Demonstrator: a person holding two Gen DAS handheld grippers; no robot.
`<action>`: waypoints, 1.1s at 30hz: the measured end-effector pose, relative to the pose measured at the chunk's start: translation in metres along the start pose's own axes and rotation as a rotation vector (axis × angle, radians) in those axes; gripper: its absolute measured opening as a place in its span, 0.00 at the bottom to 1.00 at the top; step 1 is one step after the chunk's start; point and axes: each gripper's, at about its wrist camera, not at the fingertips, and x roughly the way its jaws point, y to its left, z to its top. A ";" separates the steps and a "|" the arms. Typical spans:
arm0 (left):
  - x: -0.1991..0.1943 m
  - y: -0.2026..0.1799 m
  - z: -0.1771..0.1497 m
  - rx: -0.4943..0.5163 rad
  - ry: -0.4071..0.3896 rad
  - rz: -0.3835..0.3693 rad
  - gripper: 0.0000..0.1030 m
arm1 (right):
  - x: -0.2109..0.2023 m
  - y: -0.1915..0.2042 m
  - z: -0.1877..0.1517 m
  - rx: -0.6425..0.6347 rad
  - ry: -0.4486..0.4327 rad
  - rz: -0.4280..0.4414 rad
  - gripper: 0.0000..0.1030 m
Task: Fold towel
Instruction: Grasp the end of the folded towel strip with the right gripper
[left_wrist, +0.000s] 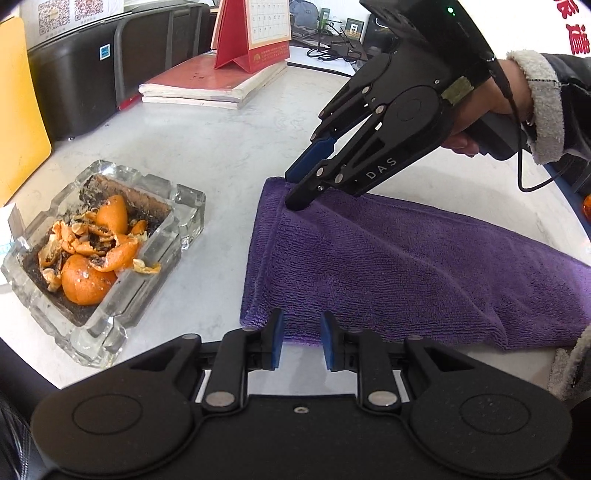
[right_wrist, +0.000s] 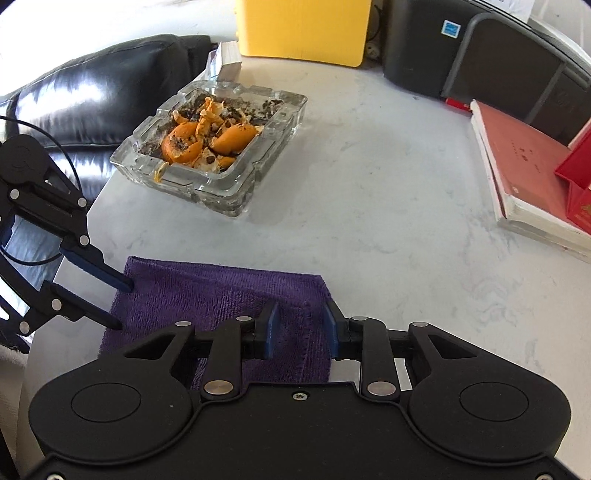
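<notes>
Both grippers, left (left_wrist: 302, 338) and right (right_wrist: 300, 328), jaws narrow, straddle purple towel (left_wrist: 406, 266) corners unpinched; glass ashtray (left_wrist: 107, 258) of orange peel just beside.

A pale marbled table (right_wrist: 369, 221) stands beside a black leather sofa (right_wrist: 92, 92) in bright daylight.

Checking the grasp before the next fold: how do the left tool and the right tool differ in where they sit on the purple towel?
In the left wrist view, the left tool sits at the near corner of the short end of the purple towel; the right tool at its far corner. Cloth lies flat by the left tool but rises in a ridge at the right tool's tips. Both have blue pads and jaws slightly apart.
</notes>
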 end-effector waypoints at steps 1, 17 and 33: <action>0.000 0.001 0.000 -0.004 -0.001 -0.004 0.19 | 0.001 -0.001 0.001 -0.005 0.004 0.006 0.24; 0.001 0.006 0.004 0.013 -0.016 0.002 0.26 | -0.034 0.011 0.012 -0.090 -0.070 -0.017 0.04; 0.004 0.007 0.005 0.017 0.001 0.007 0.30 | -0.039 0.010 0.007 -0.096 -0.189 -0.185 0.04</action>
